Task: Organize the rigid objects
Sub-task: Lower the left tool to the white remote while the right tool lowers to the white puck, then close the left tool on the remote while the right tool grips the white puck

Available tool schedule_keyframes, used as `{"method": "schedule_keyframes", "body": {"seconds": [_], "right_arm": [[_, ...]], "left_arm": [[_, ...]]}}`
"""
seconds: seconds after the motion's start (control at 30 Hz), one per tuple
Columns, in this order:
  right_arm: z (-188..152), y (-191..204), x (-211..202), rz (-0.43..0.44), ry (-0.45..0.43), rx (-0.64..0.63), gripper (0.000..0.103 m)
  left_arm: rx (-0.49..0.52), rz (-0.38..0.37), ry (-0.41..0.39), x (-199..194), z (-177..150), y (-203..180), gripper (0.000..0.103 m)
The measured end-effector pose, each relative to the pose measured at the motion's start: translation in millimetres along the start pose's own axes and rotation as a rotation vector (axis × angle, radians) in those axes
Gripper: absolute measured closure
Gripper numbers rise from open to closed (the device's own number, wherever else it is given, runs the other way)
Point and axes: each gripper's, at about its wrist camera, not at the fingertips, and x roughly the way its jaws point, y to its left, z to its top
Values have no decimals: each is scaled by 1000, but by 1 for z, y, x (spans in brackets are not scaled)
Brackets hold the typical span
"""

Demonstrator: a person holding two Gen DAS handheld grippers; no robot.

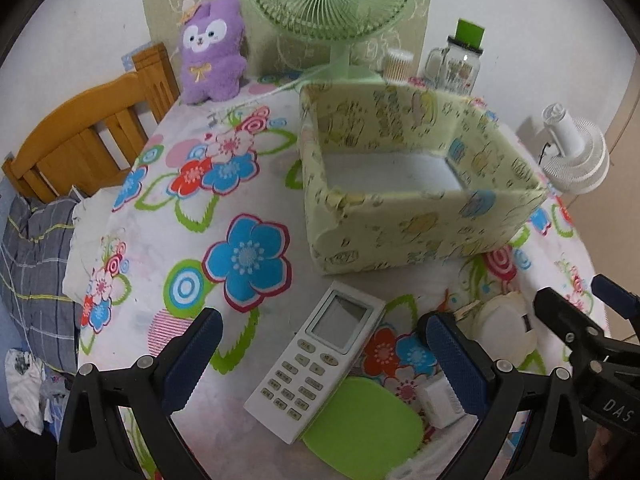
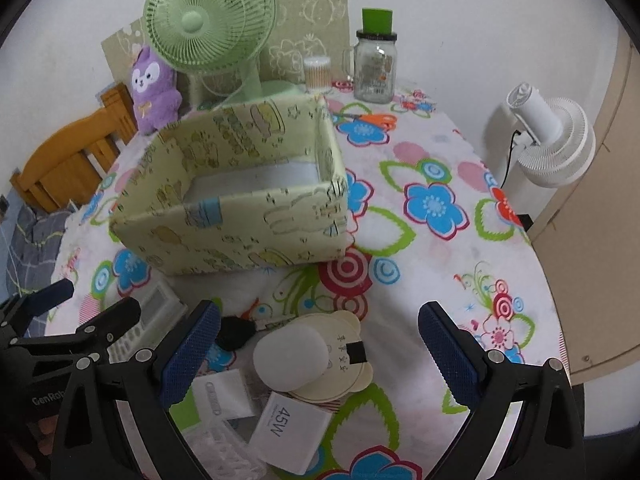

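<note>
Both grippers wide open, empty: left gripper point(image 1: 320, 354) above remote point(image 1: 316, 356); right gripper point(image 2: 318, 346) by charger point(image 2: 294, 434). Remote's screen end points toward box point(image 1: 400, 224), just short of it. Bare tablecloth point(image 2: 420, 272) right of box.

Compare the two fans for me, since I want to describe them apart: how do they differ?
The green fan stands on the table, behind the box; the white fan stands off the table, to its right. The green fan's grille faces the camera; the white fan shows its back and motor housing. The green fan's cage looks flat and thin; the white fan's looks deeper and ribbed. Both are upright with round cages.
</note>
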Motion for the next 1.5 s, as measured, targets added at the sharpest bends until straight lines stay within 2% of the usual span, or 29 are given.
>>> {"method": "schedule_keyframes", "body": {"seconds": [0.53,0.67,0.77,0.93,1.0,1.07,1.13,1.33,1.5], "right_arm": [[-25,10,42,-12,66,-28,6],[-31,15,49,-6,81,-37,8],[-33,19,52,-16,83,-50,13],[-34,17,55,-29,93,-20,24],[-34,18,55,-33,91,-25,30],[-34,21,56,-60,87,-47,40],[-33,22,56,-61,85,-55,44],[-33,22,56,-70,80,-32,44],[-31,22,56,-67,88,-27,44]], "left_arm": [[1,15,65,44,-18,11,10],[54,66,20,42,-25,7,10],[93,74,36,46,-29,2,17],[22,0,85,52,-28,12,25],[16,-8,82,52,-28,12,30],[30,-4,73,50,-29,8,33],[47,-3,63,49,-29,4,38],[53,9,45,45,-28,-2,51],[42,24,47,45,-27,0,54]]}}
